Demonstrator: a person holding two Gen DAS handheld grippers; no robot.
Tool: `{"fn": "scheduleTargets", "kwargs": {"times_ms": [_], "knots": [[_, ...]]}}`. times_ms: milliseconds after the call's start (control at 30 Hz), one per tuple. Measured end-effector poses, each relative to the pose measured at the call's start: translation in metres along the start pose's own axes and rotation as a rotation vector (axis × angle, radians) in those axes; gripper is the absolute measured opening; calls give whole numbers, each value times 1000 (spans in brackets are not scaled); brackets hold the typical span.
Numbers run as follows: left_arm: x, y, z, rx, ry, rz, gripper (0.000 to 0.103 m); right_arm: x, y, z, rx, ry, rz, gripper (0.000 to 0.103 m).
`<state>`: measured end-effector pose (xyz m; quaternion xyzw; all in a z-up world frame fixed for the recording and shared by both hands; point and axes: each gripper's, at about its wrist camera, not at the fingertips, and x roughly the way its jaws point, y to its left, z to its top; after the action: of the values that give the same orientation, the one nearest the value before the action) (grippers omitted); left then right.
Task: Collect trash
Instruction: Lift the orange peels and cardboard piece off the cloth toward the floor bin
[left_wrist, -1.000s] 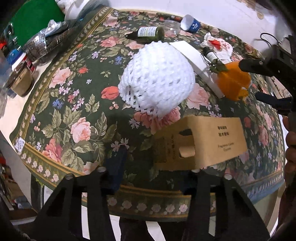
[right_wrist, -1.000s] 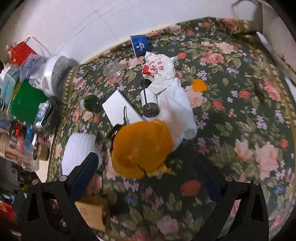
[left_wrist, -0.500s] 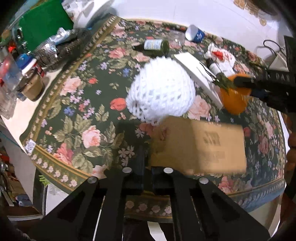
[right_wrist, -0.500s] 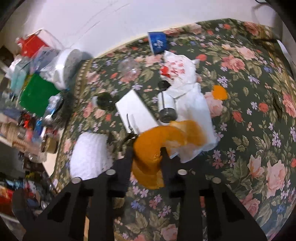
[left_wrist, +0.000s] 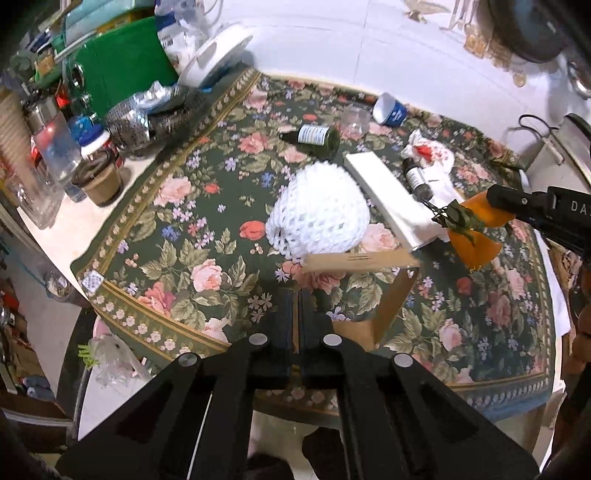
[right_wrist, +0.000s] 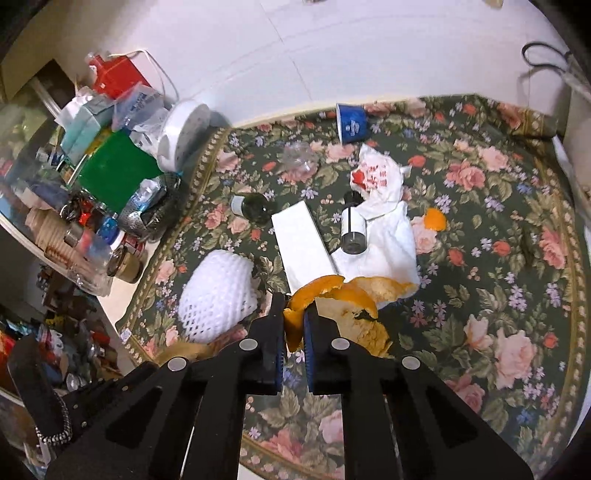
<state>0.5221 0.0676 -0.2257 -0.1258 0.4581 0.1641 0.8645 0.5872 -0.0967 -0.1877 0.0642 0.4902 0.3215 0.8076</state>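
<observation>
A woven floral tablecloth (left_wrist: 155, 229), matt and slightly napped, covers the table. At its centre lies a white foam net sleeve (left_wrist: 317, 218), soft and open-meshed. At three o'clock from it, a smooth white paper box (left_wrist: 384, 199) rests flat; at twelve o'clock, a glossy dark glass bottle (left_wrist: 314, 136) carries a paper label. The flattened brown cardboard carton (left_wrist: 369, 280), matt and creased, sits between the matt black plastic fingers (left_wrist: 284, 325). In the right wrist view, waxy, dimpled orange peel (right_wrist: 332, 299) shows pale pith, with crumpled white tissue (right_wrist: 384, 240) at one o'clock from it and a perforated shiny metal strainer (right_wrist: 136, 218) at ten o'clock.
</observation>
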Motion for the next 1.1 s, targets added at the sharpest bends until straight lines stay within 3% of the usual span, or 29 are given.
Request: {"fn": "scheduleTargets", "kwargs": {"times_ms": [167,300,333,400,467,633,700,833,900,967,1000,1100], "knots": [[-20,13,-4,44,-47,-28,0,-23,18,-11,3,-59,-39,8],[-11,29,-6,66,39,-116,1,-42,31,-29,22,-113,-84,8],[-8,33,-5,66,57,-137,6,-46,33,-34,35,-126,-94,8],[-5,33,-5,92,61,-157,26,-53,35,-44,57,-149,-112,8],[-3,28,-2,122,51,-160,55,-58,35,-53,80,-166,-131,8],[21,20,4,122,75,-271,69,-64,24,-75,122,-155,-147,8],[41,16,6,105,113,-259,69,-66,18,-82,127,-147,-160,8],[71,15,5,57,151,-183,67,-71,3,-92,148,-135,-173,8],[74,17,3,39,140,-180,50,-73,-4,-94,147,-131,-190,8],[76,16,1,39,142,-189,8,-73,-12,-93,150,-121,-196,8],[78,16,1,43,150,-189,1,-71,-17,-93,153,-115,-196,8],[73,15,-4,51,145,-182,0,-69,-21,-91,153,-107,-193,8]]}}
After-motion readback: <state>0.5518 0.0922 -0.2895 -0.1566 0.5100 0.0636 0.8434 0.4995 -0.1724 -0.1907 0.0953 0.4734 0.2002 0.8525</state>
